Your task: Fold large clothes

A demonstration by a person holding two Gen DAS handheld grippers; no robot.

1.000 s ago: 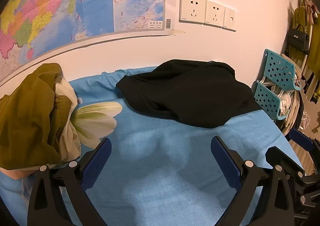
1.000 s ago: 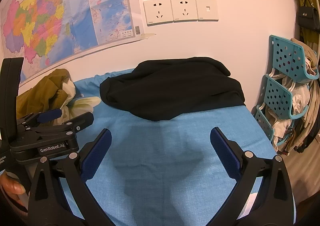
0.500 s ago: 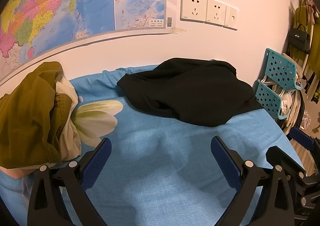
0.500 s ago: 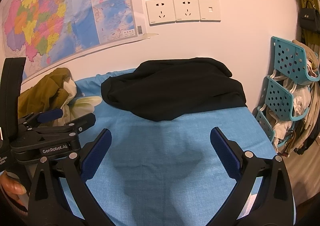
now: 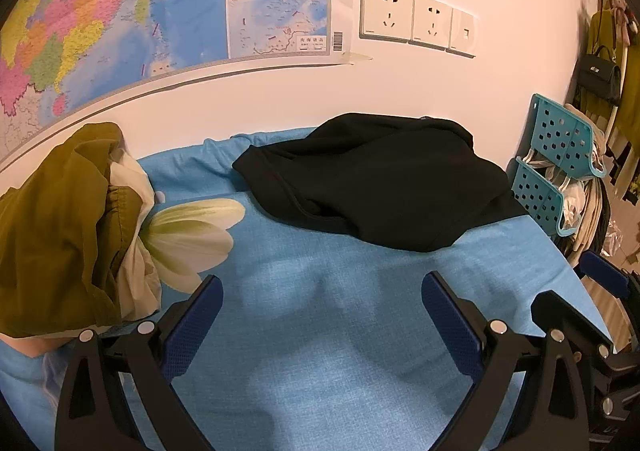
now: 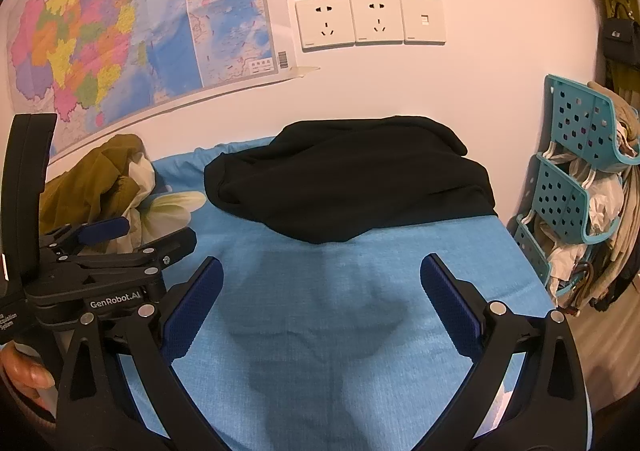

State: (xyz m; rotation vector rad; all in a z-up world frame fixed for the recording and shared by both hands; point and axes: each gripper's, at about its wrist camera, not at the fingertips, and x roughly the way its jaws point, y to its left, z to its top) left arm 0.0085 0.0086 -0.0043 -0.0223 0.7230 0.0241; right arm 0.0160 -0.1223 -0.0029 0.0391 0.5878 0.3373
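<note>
A black garment (image 5: 380, 179) lies crumpled at the far side of a blue sheet (image 5: 320, 331), against the wall; it also shows in the right wrist view (image 6: 348, 183). An olive-green garment (image 5: 60, 219) is heaped at the left with white cloth, also seen in the right wrist view (image 6: 92, 179). My left gripper (image 5: 320, 315) is open and empty above the bare sheet, short of the black garment. My right gripper (image 6: 320, 299) is open and empty, also short of it. The left gripper's body (image 6: 100, 271) shows at the left of the right wrist view.
A wall map (image 5: 140, 3) and wall sockets (image 5: 416, 23) are behind the bed. A teal perforated rack (image 6: 576, 179) stuffed with clothes stands at the right edge. A black handbag (image 5: 600, 75) hangs far right. A white flower print (image 5: 192, 235) marks the sheet.
Both views have shifted very slightly; the black garment sits a touch lower in the frames. Both grippers stay open and empty.
</note>
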